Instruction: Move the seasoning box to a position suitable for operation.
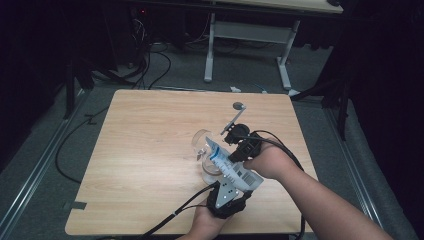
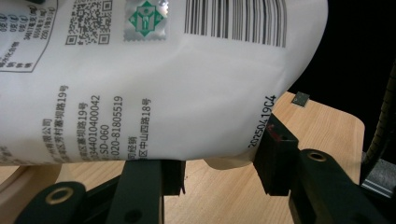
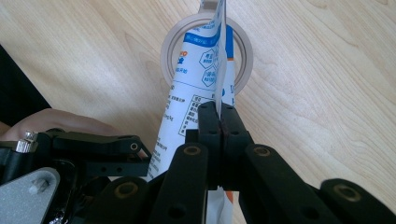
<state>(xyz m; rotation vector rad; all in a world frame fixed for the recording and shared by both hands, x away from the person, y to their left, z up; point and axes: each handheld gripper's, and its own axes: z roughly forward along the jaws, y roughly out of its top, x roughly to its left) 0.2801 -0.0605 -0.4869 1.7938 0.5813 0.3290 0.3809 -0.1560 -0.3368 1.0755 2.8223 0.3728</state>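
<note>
One pouch (image 1: 235, 167), one glass (image 1: 205, 150); right gripper (image 3: 219, 116) pinches pouch edge over glass, left gripper (image 2: 219, 163) clamps pouch bottom; glass base hidden.

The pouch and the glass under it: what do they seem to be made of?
Pouch: probably thin plastic film, white, slightly glossy; it bends and creases and carries print and a barcode. Glass: clear glass or hard plastic, since the wood shows through; which one cannot be told.
</note>
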